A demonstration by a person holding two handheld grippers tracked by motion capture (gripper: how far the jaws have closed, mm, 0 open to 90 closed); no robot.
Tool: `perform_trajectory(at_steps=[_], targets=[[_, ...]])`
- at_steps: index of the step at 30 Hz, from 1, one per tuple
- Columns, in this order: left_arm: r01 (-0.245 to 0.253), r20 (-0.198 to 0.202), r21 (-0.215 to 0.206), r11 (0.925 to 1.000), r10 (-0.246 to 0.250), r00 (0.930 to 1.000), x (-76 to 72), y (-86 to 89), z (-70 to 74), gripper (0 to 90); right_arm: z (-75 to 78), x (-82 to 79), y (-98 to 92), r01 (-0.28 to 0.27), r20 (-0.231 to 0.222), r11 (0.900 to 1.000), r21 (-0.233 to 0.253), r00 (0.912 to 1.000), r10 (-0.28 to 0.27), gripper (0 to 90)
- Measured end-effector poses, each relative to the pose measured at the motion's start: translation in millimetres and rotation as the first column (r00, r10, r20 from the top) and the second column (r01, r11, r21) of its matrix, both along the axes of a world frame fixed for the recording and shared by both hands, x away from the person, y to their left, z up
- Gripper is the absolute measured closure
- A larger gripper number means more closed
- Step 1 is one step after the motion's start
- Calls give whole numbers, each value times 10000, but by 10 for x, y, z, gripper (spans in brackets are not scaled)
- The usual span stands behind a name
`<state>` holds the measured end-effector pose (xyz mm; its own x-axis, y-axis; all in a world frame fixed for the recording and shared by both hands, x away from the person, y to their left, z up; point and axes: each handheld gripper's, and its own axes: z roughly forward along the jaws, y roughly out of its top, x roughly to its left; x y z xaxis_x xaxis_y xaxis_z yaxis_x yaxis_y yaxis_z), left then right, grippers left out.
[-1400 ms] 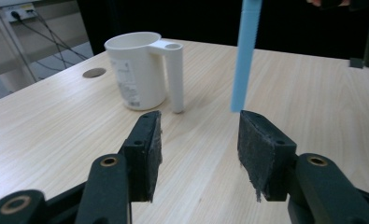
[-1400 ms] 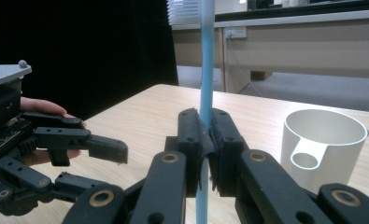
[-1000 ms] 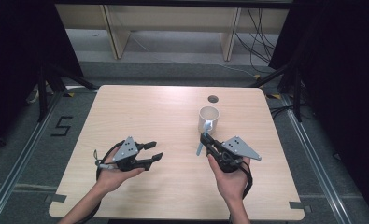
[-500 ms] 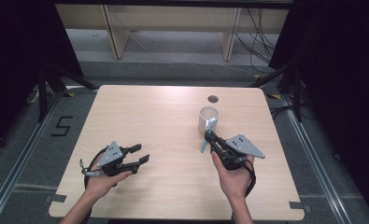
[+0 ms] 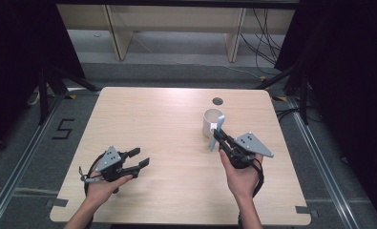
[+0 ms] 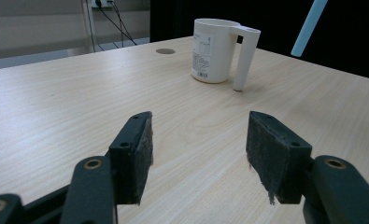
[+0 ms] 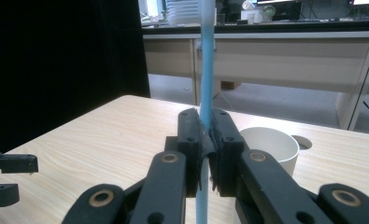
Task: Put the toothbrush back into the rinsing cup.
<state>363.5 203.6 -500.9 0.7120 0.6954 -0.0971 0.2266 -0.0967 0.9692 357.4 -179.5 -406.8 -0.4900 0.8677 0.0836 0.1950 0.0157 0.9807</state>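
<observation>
Two grippers over the table, one holding a toothbrush.
Right gripper point(image 5: 218, 139) pinches the blue toothbrush point(image 5: 216, 131) just beside the white cup point(image 5: 210, 124); left gripper point(image 5: 139, 159), jaws spread, holds nothing.

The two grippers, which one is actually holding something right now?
The right gripper: its jaws are shut on a light blue stick near the white mug. The left gripper has open jaws with nothing between them.
</observation>
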Motion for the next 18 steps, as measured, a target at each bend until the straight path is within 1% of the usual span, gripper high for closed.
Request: perform_trajectory(at_steps=[1,2,3,5,6,7,8,9,10,11,12,13,14,15,16,17,18], targets=[[-22,-6,-6,10000,22,10000,1,2,1,403,4,11,13,-6,-7,9997,245,10000,6,843],[-39,-11,-27,10000,39,10000,1,3,1,402,12,22,-2,-1,90,10000,89,10000,0,844],[-50,-5,-40,10000,50,10000,2,5,1,401,22,28,3,5,26,9998,187,10000,-5,844],[-68,-17,-60,10000,68,10000,1,6,0,398,38,40,-4,168,26,9997,152,9999,-169,843],[-74,-25,-53,10000,74,10000,0,8,-2,397,45,51,-7,92,-8,9998,154,10000,-92,843],[-93,-27,-47,9999,93,10000,0,9,-4,396,50,76,-12,-21,104,10000,96,9999,20,843],[-112,-28,-57,9999,112,9999,1,9,-7,395,59,89,-23,48,211,10000,-38,9998,-48,843],[-67,35,-200,9998,68,10000,10,4,-16,395,63,84,-5,101,49,9998,170,9999,-102,843],[-63,34,-240,9997,64,10000,12,2,-19,394,68,108,-13,101,279,9999,2,9996,-101,843],[-77,22,-241,9997,78,10000,12,2,-20,394,76,110,-7,34,61,10000,56,10000,-35,843],[-83,12,-256,9996,83,10000,12,1,-22,394,78,123,-6,43,154,10000,74,9999,-44,843],[-130,-37,-183,9997,129,9999,6,3,-18,393,83,134,-17,112,217,9999,-59,9997,-111,843],[-148,-71,-119,9998,147,9999,2,6,-15,393,89,142,-19,183,133,9998,-18,9997,-183,843],[-145,-89,-126,9998,144,9999,1,4,-17,393,97,150,-30,216,132,9997,-125,9997,-214,843],[-144,-95,-126,9998,143,9999,1,3,-18,392,99,155,-27,165,42,9999,40,9999,-165,843],[-158,-106,-126,9998,157,9998,2,2,-20,392,100,162,-27,228,26,9997,117,9997,-228,843],[-143,-113,-137,9998,142,9998,3,1,-23,392,104,170,-35,237,7,9997,68,9997,-237,843]])
